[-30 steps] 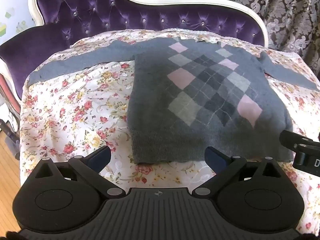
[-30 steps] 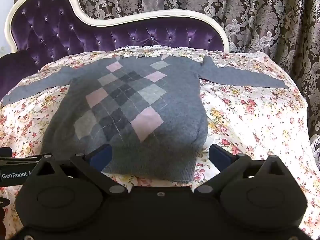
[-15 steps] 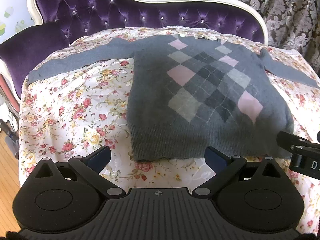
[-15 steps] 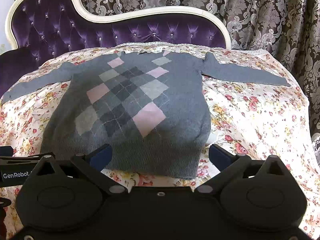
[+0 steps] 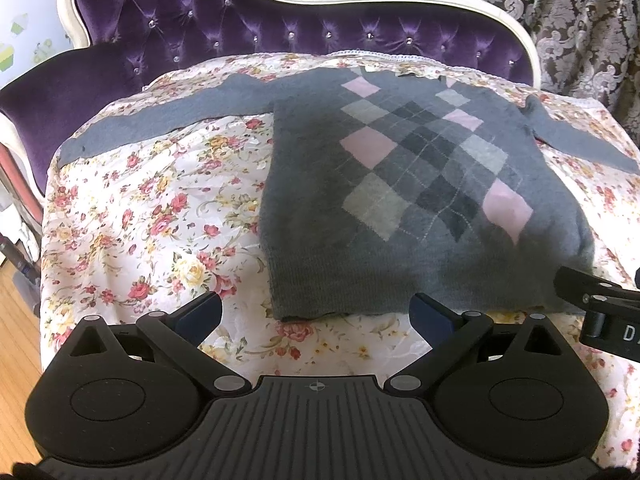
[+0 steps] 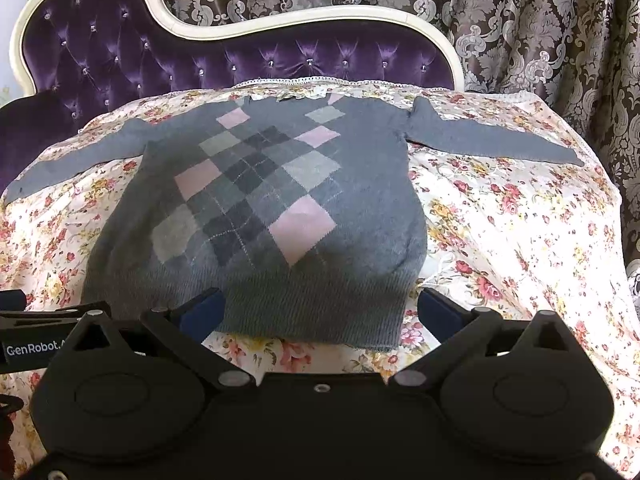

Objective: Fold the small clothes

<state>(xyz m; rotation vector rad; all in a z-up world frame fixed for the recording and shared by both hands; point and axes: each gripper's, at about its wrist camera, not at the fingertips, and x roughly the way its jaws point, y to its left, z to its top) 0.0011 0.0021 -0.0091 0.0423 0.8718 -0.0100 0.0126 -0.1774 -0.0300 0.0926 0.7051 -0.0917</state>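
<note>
Your left gripper (image 5: 316, 314) and right gripper (image 6: 320, 312) both hang wide open, empty. The grey argyle sweater (image 6: 260, 208) lies flat just beyond them, its hem nearest, on the floral cloth (image 6: 500, 240).

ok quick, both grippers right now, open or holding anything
left gripper: open, holding nothing, near the sweater hem.
right gripper: open, holding nothing.

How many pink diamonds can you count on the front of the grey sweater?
4 on the sweater: one near the collar, one upper right, one mid-left, one largest, nearest the hem. A pink sliver at the collar may be another.
</note>
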